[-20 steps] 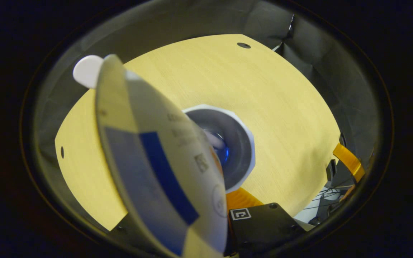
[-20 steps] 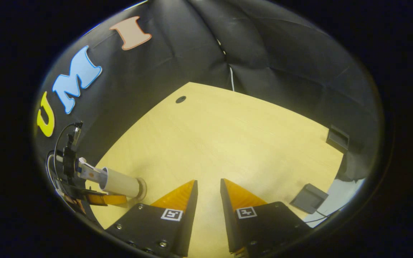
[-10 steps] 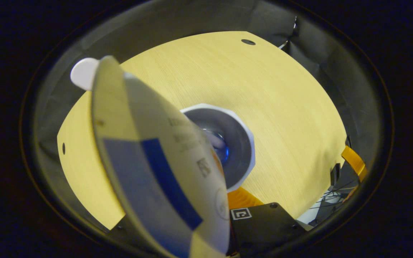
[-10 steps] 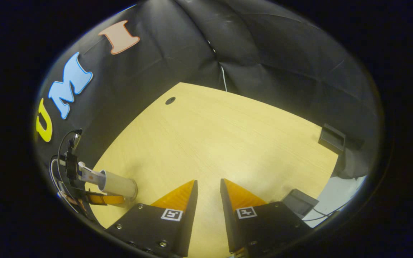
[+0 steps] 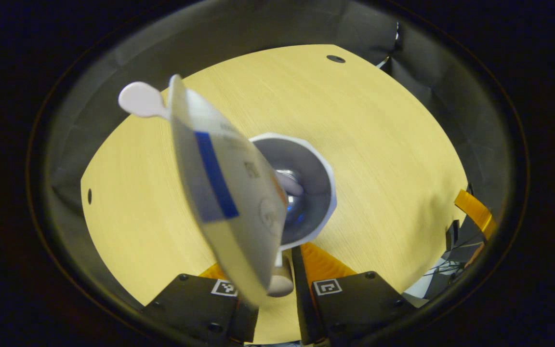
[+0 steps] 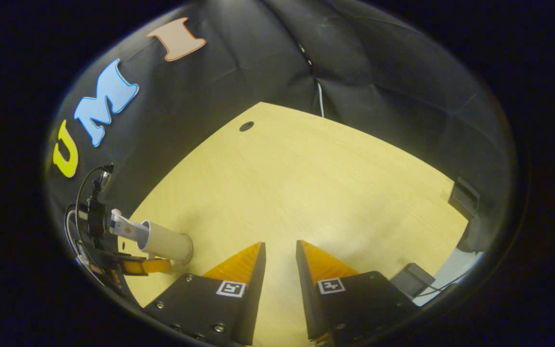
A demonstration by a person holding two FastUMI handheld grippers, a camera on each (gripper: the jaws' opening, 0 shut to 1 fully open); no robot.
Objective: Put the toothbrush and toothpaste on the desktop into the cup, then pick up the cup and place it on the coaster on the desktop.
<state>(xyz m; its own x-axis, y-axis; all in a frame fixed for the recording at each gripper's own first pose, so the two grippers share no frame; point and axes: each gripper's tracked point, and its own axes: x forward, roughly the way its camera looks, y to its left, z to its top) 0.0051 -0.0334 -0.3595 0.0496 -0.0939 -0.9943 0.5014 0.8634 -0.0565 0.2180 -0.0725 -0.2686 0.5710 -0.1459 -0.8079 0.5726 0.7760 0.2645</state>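
Observation:
From above, my left gripper [image 5: 270, 262] looks into the white cup [image 5: 313, 164], which stands on the wooden desk [image 5: 378, 144]. The white toothpaste tube [image 5: 219, 193] with a blue band stands in the cup and leans toward the camera. Its lower corner lies over the left finger. A white oval end [image 5: 142, 99] pokes out past the tube's far edge; what it belongs to is unclear. The fingers sit close together by the cup's near rim. The right gripper view shows the cup [image 6: 166, 241], the tube [image 6: 125, 229] and the left gripper [image 6: 145, 266] at far left. My right gripper [image 6: 280, 243] hovers over bare desk [image 6: 306, 183], fingers close together and holding nothing.
Small round holes mark the desk [image 5: 335, 59] [image 6: 246, 126]. Two dark boxes [image 6: 463, 197] [image 6: 410, 279] sit at the desk's right edge, with cables beside the nearer one. The booth's black cloth wall closes the back and sides. Open desk stretches between the cup and the boxes.
The tube has slid deeper into the cup and away from the camera, uncovering the left gripper's left finger. The cup stays put. The right gripper's view has shifted only slightly.

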